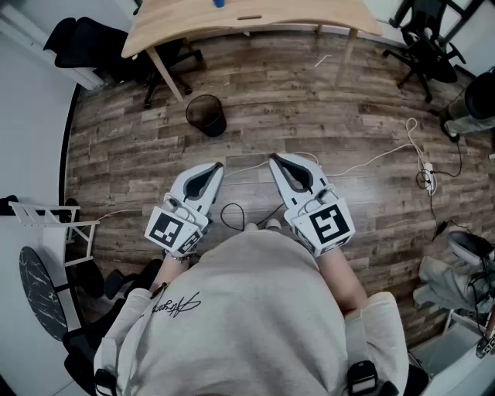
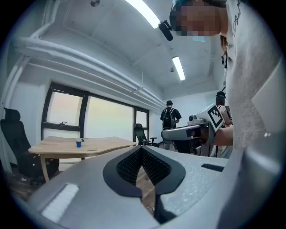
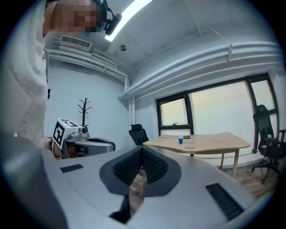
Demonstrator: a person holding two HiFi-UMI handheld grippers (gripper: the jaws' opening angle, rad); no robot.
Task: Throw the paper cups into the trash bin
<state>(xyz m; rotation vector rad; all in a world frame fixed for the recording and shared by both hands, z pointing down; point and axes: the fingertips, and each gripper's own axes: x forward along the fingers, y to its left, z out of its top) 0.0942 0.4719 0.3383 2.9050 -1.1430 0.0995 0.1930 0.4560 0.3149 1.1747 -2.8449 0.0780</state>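
Left gripper (image 1: 220, 165) is clenched, empty; the mesh trash bin (image 1: 206, 114) stands ahead, the blue paper cup (image 1: 220, 3) far off on the desk (image 1: 309, 14) (barely in frame). Right gripper (image 1: 272, 158), clenched too, would likely topple that cup unless opened first.

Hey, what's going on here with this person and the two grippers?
A person stands holding a gripper in each hand. The left gripper and the right gripper are both shut, empty and level. A small blue cup sits on the wooden table ahead; the black trash bin stands on the floor near it. Nothing is picked up yet.
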